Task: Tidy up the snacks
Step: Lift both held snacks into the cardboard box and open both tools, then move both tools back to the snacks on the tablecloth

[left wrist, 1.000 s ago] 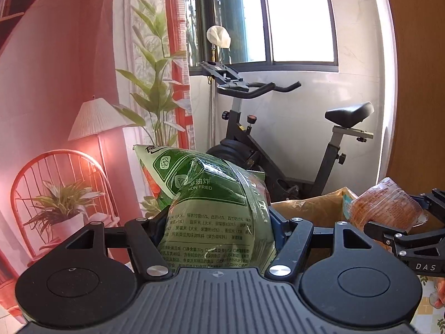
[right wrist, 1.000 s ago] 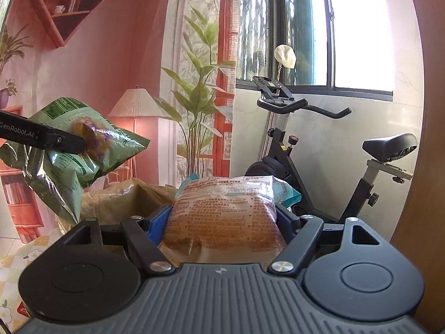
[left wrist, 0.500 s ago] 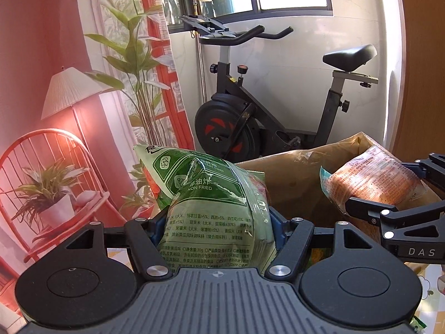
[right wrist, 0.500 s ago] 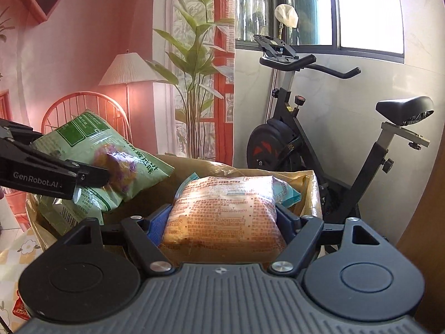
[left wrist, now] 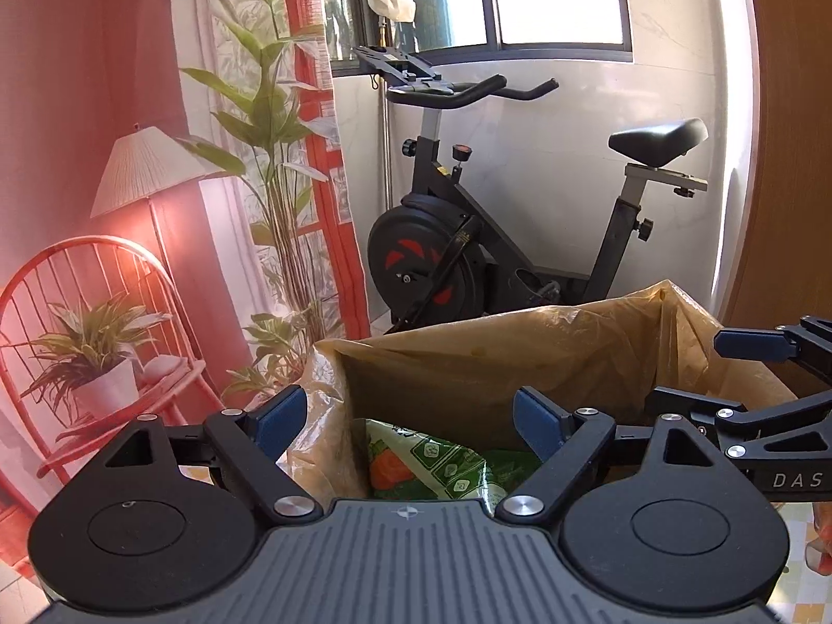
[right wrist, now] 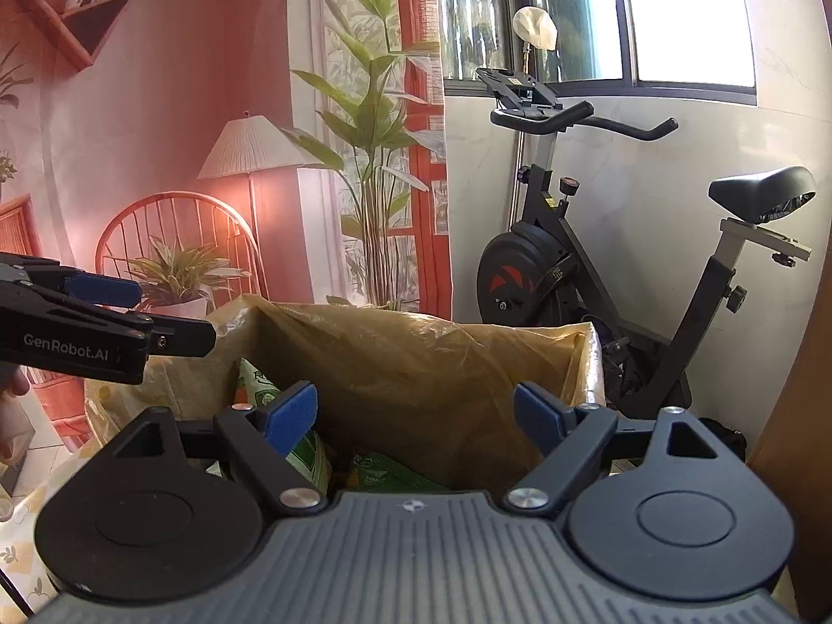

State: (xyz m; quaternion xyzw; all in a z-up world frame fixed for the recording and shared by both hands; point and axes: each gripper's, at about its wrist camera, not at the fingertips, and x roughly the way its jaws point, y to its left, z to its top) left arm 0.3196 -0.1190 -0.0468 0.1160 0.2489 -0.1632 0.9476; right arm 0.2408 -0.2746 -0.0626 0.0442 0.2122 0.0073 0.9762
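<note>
Both claws released — left gripper (left wrist: pixel 408 418) and right gripper (right wrist: pixel 416 413) — above the yellow-lined bin (left wrist: pixel 494 364); a green snack bag (left wrist: pixel 431 468) lies inside.

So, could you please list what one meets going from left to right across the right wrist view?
Left gripper → red chair → lamp → tall plant → exercise bike → wooden panel.

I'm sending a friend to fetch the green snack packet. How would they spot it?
Find the exercise bike under the window; in front of it stands a bin lined with a yellowish plastic bag. The green packet lies down inside, the only bright green thing against the brownish liner.
</note>
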